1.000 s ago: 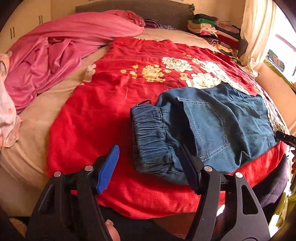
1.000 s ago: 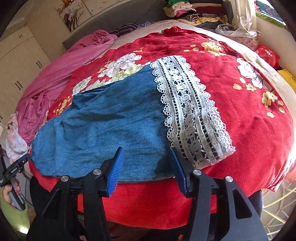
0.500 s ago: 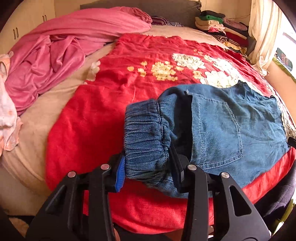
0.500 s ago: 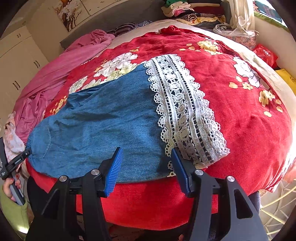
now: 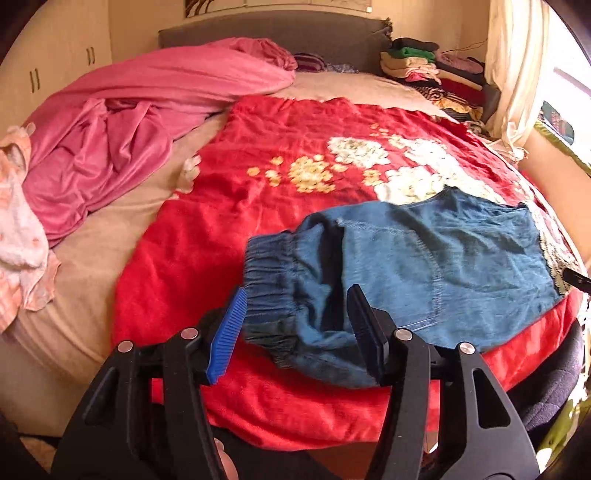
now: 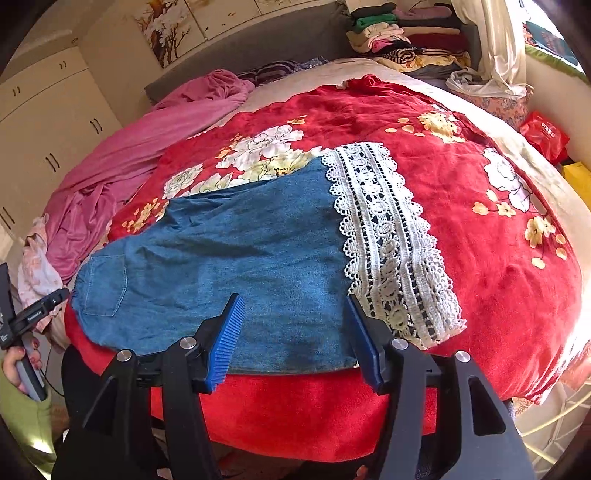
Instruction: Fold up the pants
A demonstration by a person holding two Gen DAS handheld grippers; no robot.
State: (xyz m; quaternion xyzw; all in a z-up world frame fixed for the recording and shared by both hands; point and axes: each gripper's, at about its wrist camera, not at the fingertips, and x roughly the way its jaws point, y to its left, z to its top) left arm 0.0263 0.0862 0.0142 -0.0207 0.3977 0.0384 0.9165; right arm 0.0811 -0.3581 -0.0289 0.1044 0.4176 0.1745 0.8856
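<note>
- The left tool (image 5: 295,332) hung over the near edge of the bed, jaws about half apart after just reopening; the elastic waistband (image 5: 269,288) of the denim pants (image 5: 424,266) sat between the blue pads without either pad pressing on it.
- The right tool (image 6: 295,338) hung over the same near edge further along, jaws likewise about half apart and having eased a little wider; the lower hem of the pants (image 6: 258,258) lay between and beneath the pads, not gripped.
- The pants lay flat along the near edge of the bed on a red floral blanket (image 5: 258,192), waistband at the left tool's end, a back pocket (image 6: 105,286) showing near it.
- At the other end of the pants, a broad band of white lace trim (image 6: 388,240) ran across the leg, just beside the right tool's outer finger.
- In the right wrist view, a hand (image 6: 16,369) gripping the other tool's handle showed at the frame's left border.
- Beyond the blanket, towards the bed's left side, a crumpled pink sheet (image 5: 122,122) stretched up to the grey headboard (image 5: 277,33).
- At the far right corner of the bed a stack of folded clothes (image 5: 424,62) stood beside a pale curtain (image 5: 513,66).
</note>
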